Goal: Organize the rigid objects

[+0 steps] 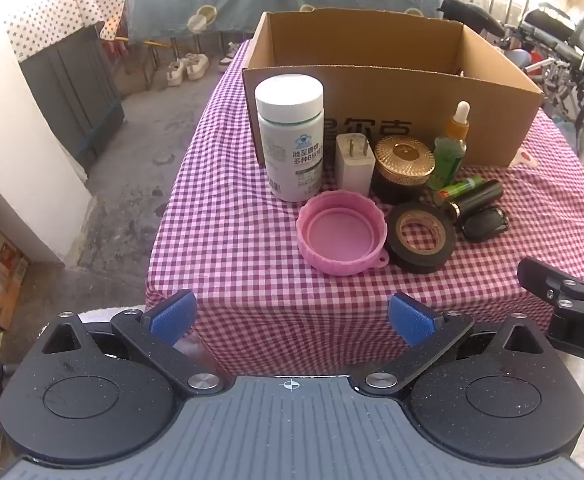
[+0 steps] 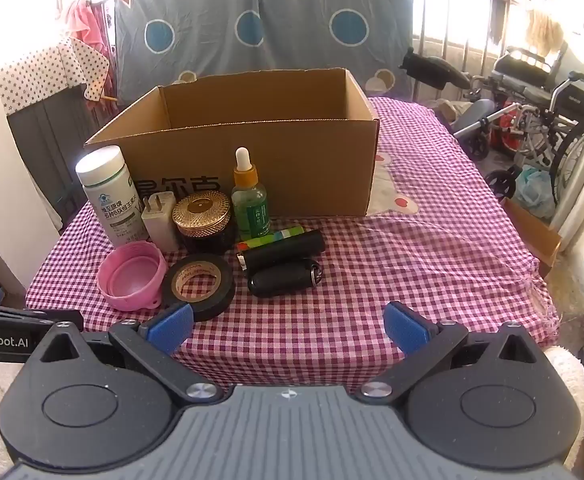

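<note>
- An open cardboard box [image 1: 392, 96] stood toward the far side of the table, on a pink checked cloth [image 1: 231, 216]. What showed of its inside looked bare; the floor of it was hidden behind the near wall.
- All the small things stood or lay on the cloth in front of the box, outside it.
- A white pill bottle [image 1: 289, 136] with a white cap stood upright at the left end of the group, just in front of the box's near wall.
- Beside it stood a white plug adapter [image 1: 354, 162], then a dark jar with a gold lid [image 1: 404, 164], then a green dropper bottle [image 1: 450, 152] with a white tip.
- Nearer the camera a pink lid [image 1: 340, 234] lay open side up, touching a roll of black tape [image 1: 420, 236] that lay flat.
- To the right of the tape lay a green tube [image 2: 271, 238], a black cylinder [image 2: 283, 254] and a black key fob [image 2: 283, 282], close together on their sides.
- The left gripper [image 1: 292, 318] hovered short of the table's near edge, tilted downward, its blue pads wide apart with nothing between them.
- The right gripper [image 2: 287, 328] hung just over the near edge, likewise tilted down, its pads spread wide and holding nothing; the tape lay just beyond its left pad.
- Each gripper's black frame showed at the edge of the other's view, side by side.
</note>
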### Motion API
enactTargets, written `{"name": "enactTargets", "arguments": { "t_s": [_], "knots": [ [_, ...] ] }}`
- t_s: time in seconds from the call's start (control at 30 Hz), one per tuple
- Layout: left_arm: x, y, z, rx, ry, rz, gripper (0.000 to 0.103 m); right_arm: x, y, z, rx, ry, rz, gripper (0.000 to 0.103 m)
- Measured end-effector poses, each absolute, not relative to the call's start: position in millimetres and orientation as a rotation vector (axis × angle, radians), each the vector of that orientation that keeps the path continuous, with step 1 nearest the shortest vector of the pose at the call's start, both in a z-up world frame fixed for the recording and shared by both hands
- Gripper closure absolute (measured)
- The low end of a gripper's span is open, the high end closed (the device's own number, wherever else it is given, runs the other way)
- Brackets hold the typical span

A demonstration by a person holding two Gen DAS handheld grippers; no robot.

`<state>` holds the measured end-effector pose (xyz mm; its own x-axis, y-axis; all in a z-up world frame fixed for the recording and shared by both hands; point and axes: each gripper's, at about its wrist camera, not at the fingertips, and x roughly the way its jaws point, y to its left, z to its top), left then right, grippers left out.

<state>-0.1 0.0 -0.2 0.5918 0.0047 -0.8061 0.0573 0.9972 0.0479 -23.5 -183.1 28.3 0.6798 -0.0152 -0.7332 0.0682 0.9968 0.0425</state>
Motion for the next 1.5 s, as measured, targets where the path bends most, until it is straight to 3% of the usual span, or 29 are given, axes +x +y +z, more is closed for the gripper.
{"name": "enactTargets", "arguments": {
  "t_s": [1.5],
  "knots": [
    [4.6,-1.8,-6.2,0.051,0.997,-0.009,0.000,-20.5,-182.3,29.1,0.066,0.838,-0.037,0.000]
  ]
}}
